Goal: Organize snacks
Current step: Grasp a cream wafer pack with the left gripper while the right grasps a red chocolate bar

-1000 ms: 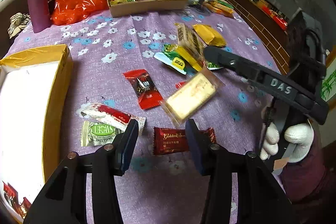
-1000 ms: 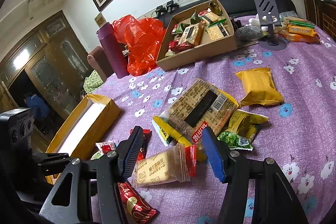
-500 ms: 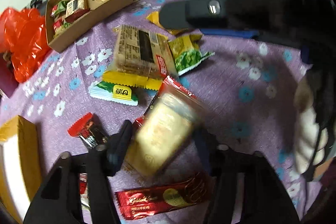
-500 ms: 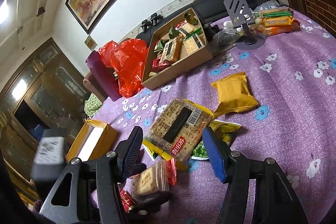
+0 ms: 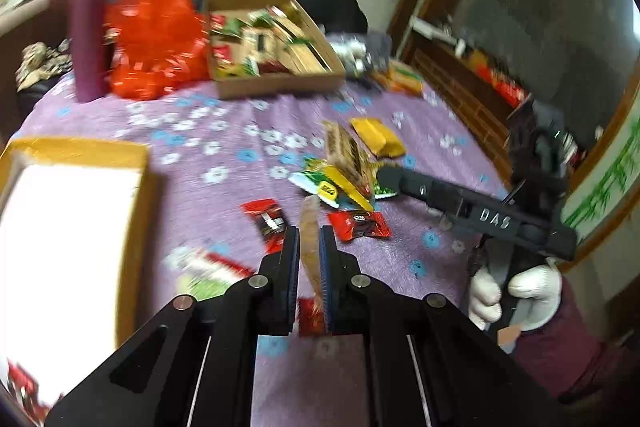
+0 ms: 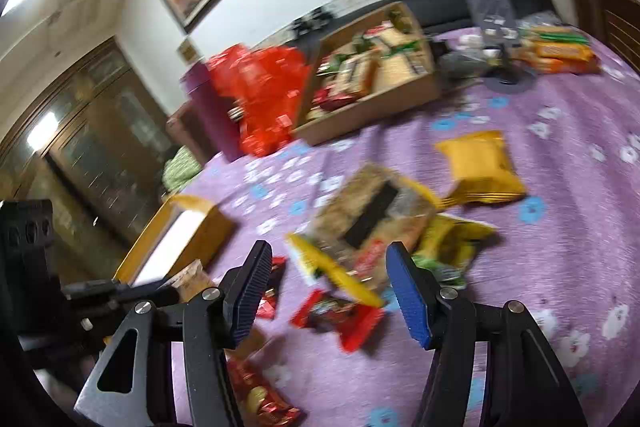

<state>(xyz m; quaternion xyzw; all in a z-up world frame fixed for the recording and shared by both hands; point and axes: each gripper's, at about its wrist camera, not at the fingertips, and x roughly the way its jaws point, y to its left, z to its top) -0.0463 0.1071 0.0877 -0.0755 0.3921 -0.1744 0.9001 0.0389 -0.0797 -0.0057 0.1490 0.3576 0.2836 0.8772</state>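
A table under a purple flowered cloth (image 5: 224, 131) carries scattered snacks, a brown cardboard tray of packets (image 5: 276, 83) at the far side and a yellow open box with a white inside (image 5: 76, 211) at the near left. The left claw (image 5: 309, 259) is clamped on a clear-wrapped tan biscuit packet (image 5: 311, 227), held edge-on above the cloth. The right claw (image 6: 328, 291) stands half open and empty above a red wrapped sweet (image 6: 340, 315).
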